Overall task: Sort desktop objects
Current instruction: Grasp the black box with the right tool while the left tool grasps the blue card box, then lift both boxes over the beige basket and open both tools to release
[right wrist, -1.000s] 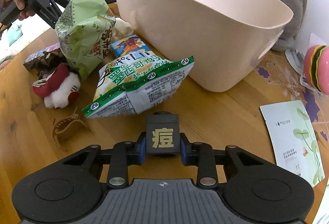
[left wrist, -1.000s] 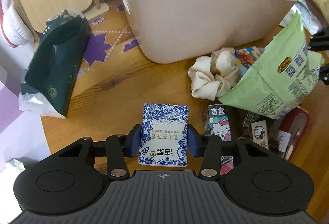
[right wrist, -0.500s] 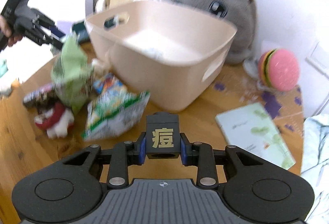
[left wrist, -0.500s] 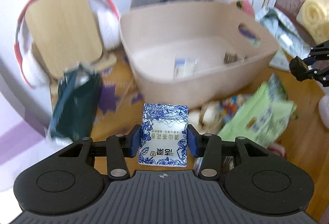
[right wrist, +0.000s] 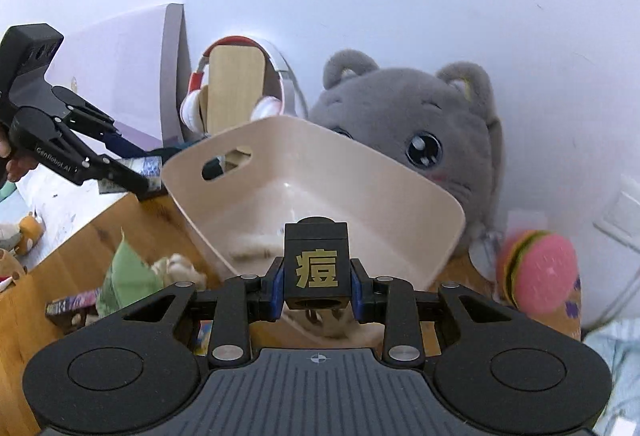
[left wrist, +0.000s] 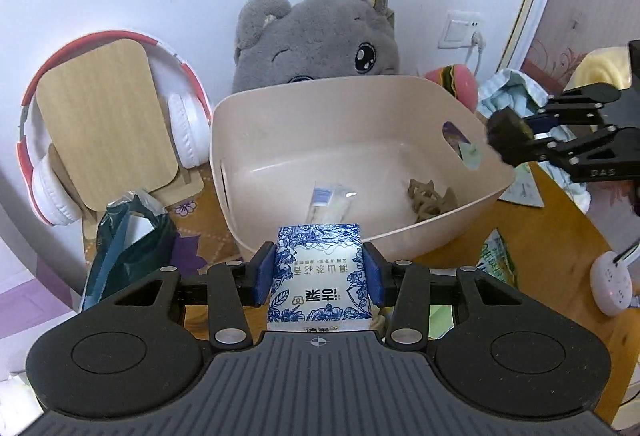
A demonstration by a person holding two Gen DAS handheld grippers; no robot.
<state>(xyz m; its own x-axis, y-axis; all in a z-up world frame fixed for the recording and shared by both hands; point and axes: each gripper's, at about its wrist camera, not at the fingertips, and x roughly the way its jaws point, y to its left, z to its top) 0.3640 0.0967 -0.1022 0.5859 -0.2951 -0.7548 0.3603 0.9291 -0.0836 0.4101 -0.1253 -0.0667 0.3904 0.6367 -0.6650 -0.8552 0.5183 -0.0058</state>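
My left gripper is shut on a blue-and-white tissue pack and holds it in the air at the near rim of the beige bin. The bin holds a clear sachet and a brown hair claw. My right gripper is shut on a black cube with a gold character and holds it above the bin's near corner. Each gripper shows in the other view: the right one at the bin's right rim, the left one at its left rim.
A grey plush cat sits behind the bin. Red-and-white headphones hang on a wooden stand at the left. A dark green pouch lies left of the bin. A burger toy, snack bags and a white power strip lie on the wooden table.
Both grippers have risen from the tabletop with their objects and now sit at the bin's rim level. The inside of the bin has come into view.
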